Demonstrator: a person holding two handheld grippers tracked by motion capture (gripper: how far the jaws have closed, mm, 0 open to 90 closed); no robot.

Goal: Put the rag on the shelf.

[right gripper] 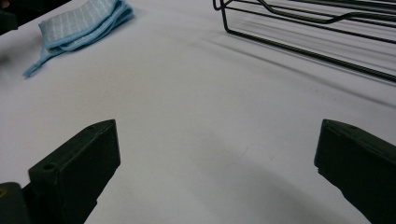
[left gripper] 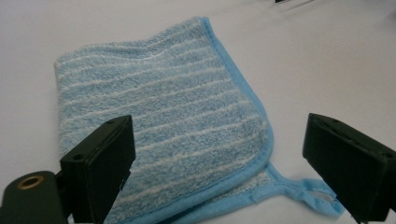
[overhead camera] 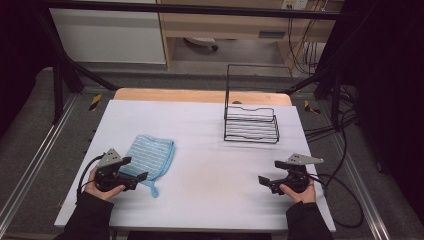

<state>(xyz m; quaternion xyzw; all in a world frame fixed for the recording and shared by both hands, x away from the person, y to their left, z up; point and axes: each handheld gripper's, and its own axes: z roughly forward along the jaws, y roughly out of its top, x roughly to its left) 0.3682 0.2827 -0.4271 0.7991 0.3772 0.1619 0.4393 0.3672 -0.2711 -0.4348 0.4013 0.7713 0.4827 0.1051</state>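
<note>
The left gripper (overhead camera: 136, 169) hung with its jaws spread wide over the near edge of the folded blue striped towel (overhead camera: 149, 155) — the towel's hanging loop (left gripper: 314, 193) lay just beside one jaw. The right gripper (overhead camera: 270, 172) was likewise wide open, holding nothing, over the bare white table (overhead camera: 210, 170), the wire rack (overhead camera: 251, 122) beyond it — well apart from the towel.

A white sheet covers the desk (overhead camera: 210, 165), with bare wood showing along its far edge. On it lie a folded blue striped cloth (overhead camera: 150, 156) at the left and a black wire rack (overhead camera: 251, 125) far right.
</note>
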